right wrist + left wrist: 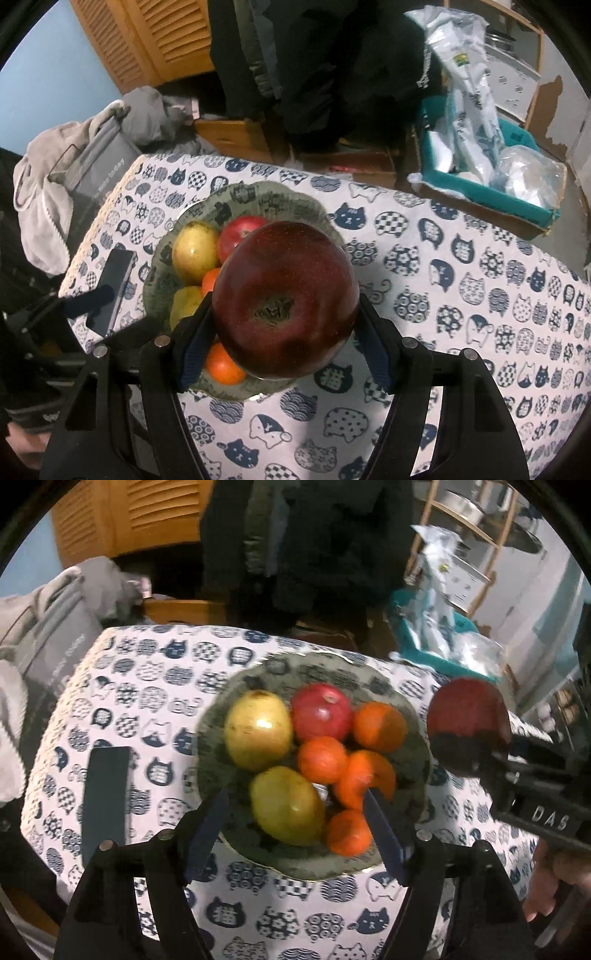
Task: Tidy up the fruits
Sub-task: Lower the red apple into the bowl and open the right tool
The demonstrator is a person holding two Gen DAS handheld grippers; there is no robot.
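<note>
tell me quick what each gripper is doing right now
left gripper: open, holding nothing, above the bowl of fruit.
right gripper: closed on a dark red apple.

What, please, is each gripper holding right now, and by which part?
The right gripper clamps the large dark red apple by its sides; the left gripper, jaws open, holds nothing.

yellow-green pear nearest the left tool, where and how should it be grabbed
Grip the yellow-green pear across its narrow middle, coming from above. It lies on its side in the plate, long axis slanted, oranges crowd its right, so the open left tool should straddle its width.
</note>
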